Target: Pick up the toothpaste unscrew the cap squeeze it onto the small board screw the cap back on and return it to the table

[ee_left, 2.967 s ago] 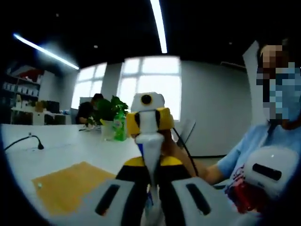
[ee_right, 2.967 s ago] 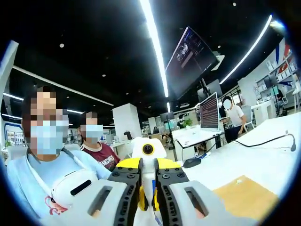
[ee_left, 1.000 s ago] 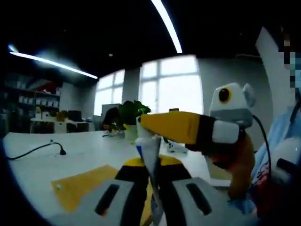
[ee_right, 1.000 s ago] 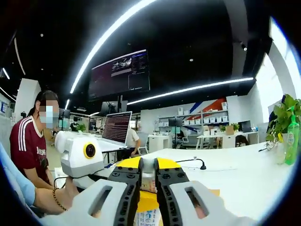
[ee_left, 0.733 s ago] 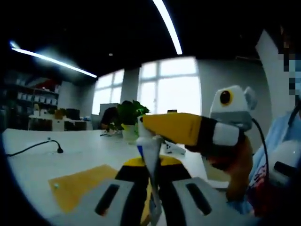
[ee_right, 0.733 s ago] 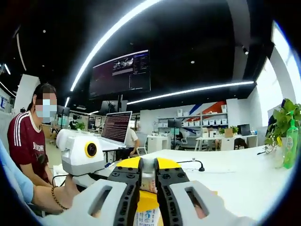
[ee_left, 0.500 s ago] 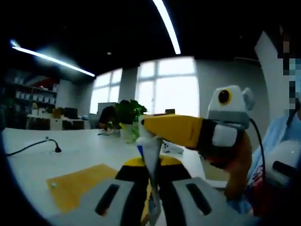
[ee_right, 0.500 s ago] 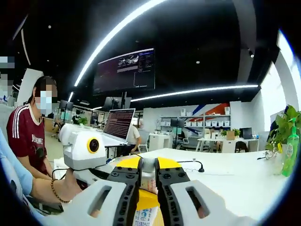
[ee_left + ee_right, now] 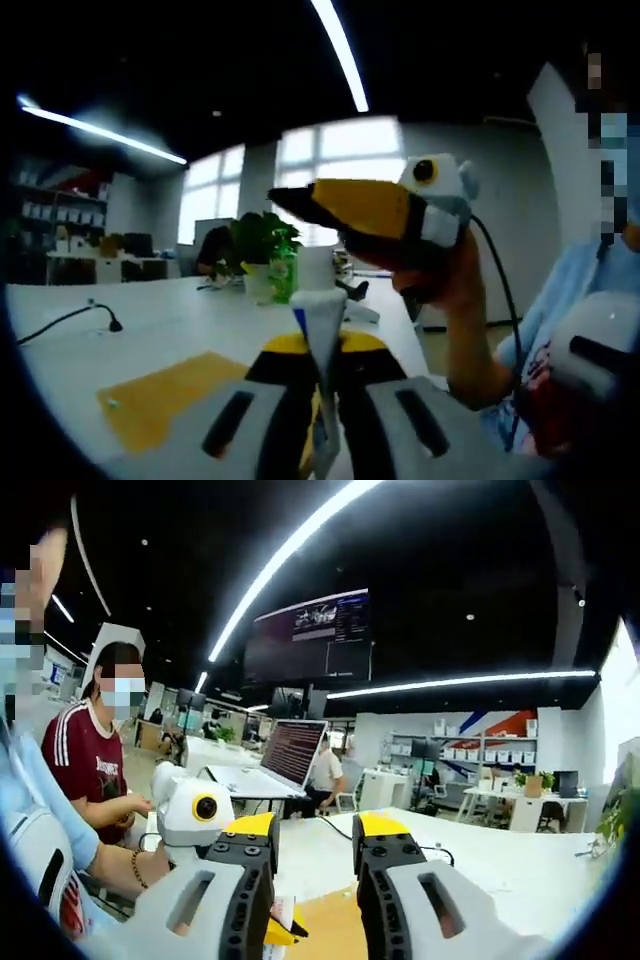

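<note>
Left gripper view: left gripper clamped on upright toothpaste tube, cap on, above table with small board; right gripper above tube. Right gripper view: right gripper jaws apart, holding nothing; left gripper lower left.

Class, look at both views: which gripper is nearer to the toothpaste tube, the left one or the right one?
Left. The left gripper is shut on the toothpaste tube, which stands upright between its jaws. The right gripper hangs open just above the tube's cap, apart from it.

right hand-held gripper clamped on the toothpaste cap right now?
No. In the right gripper view the right hand-held gripper stands open with nothing between its jaws, lifted off the toothpaste.
</note>
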A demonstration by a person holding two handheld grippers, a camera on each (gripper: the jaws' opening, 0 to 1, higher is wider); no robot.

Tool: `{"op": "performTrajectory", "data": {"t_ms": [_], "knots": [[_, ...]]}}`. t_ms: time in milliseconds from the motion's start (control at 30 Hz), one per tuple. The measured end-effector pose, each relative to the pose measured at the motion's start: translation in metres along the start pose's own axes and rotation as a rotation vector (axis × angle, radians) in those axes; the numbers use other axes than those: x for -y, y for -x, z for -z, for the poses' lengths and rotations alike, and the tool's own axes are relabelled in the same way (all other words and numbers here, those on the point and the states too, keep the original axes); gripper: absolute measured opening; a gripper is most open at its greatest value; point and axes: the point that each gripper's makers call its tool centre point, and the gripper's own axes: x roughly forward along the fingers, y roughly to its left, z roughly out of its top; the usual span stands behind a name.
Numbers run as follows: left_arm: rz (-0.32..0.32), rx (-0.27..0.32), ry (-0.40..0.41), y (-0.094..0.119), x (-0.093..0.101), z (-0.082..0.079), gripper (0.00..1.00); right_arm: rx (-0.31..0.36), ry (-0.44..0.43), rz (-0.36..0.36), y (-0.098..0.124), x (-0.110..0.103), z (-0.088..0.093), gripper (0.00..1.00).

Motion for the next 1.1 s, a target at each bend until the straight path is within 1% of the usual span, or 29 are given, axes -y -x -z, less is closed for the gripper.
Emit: {"op": "performTrajectory", "data": {"t_ms": [33,67,100,133,167,200,233,267,300,333,367,400,500,533,567,600,633,700,733,767,900,933,967,1000,1033,1100], "knots": [[0.002,0.001,0.003,0.000,0.000,0.000,0.05,0.011,-0.023,-0.092,0.001,-0.003,-0.004,0.22],[0.005,0.006,0.003,0.000,0.000,-0.001,0.05,0.019,-0.036,-0.143,0.001,-0.004,-0.006,0.21],[0.008,0.014,0.001,0.000,0.000,-0.002,0.05,0.027,-0.078,-0.220,0.001,-0.007,-0.008,0.21],[0.016,0.023,0.001,0.001,0.001,-0.004,0.05,0.028,-0.074,-0.324,0.002,-0.013,-0.007,0.21],[0.023,0.029,0.006,0.001,0.002,-0.005,0.05,0.025,-0.110,-0.413,0.003,-0.018,-0.006,0.23],[0.027,0.031,0.012,0.001,0.002,-0.005,0.05,0.011,-0.165,-0.479,0.004,-0.020,-0.003,0.26],[0.031,0.029,0.019,0.001,0.002,-0.005,0.05,0.001,-0.190,-0.527,0.005,-0.021,0.002,0.30],[0.034,0.027,0.028,0.000,0.002,-0.004,0.05,-0.017,-0.201,-0.553,0.005,-0.022,0.009,0.33],[0.036,0.025,0.033,0.000,0.003,-0.003,0.05,-0.040,-0.182,-0.584,0.008,-0.024,0.017,0.32],[0.038,0.023,0.036,-0.001,0.003,-0.002,0.05,-0.044,-0.196,-0.586,0.009,-0.022,0.023,0.29],[0.041,0.020,0.036,-0.001,0.004,-0.001,0.05,-0.044,-0.230,-0.595,0.011,-0.023,0.029,0.26],[0.047,0.016,0.034,-0.001,0.005,-0.001,0.05,-0.031,-0.260,-0.609,0.013,-0.024,0.030,0.25],[0.066,0.006,0.031,-0.002,0.009,0.002,0.05,-0.011,-0.397,-0.698,0.021,-0.031,0.035,0.24],[0.072,-0.001,0.035,-0.003,0.010,0.003,0.05,-0.014,-0.413,-0.731,0.022,-0.036,0.038,0.23],[0.082,-0.010,0.041,-0.003,0.012,0.005,0.05,0.011,-0.414,-0.762,0.023,-0.040,0.036,0.21],[0.086,-0.015,0.046,-0.003,0.012,0.006,0.05,0.008,-0.446,-0.788,0.023,-0.045,0.037,0.20],[0.090,-0.019,0.049,-0.004,0.013,0.007,0.05,-0.017,-0.483,-0.804,0.023,-0.049,0.040,0.21],[0.104,-0.023,0.048,-0.004,0.016,0.007,0.05,-0.016,-0.495,-0.824,0.021,-0.056,0.042,0.22],[0.109,-0.024,0.046,-0.004,0.017,0.008,0.05,-0.037,-0.505,-0.844,0.022,-0.061,0.045,0.22],[0.114,-0.028,0.044,-0.005,0.018,0.009,0.05,-0.046,-0.493,-0.853,0.021,-0.064,0.047,0.21],[0.149,-0.049,0.029,-0.006,0.026,0.013,0.05,-0.092,-0.476,-0.859,0.021,-0.068,0.056,0.11],[0.151,-0.050,0.021,-0.006,0.027,0.012,0.05,-0.084,-0.472,-0.869,0.023,-0.067,0.054,0.11],[0.156,-0.049,0.025,-0.006,0.028,0.012,0.05,-0.071,-0.435,-0.873,0.024,-0.067,0.054,0.11],[0.158,-0.043,0.027,-0.006,0.028,0.011,0.05,-0.056,-0.401,-0.854,0.023,-0.066,0.053,0.10],[0.156,-0.039,0.030,-0.005,0.027,0.010,0.05,-0.055,-0.386,-0.838,0.022,-0.065,0.052,0.10],[0.156,-0.038,0.035,-0.003,0.025,0.009,0.05,-0.070,-0.389,-0.817,0.020,-0.066,0.053,0.10]]}}
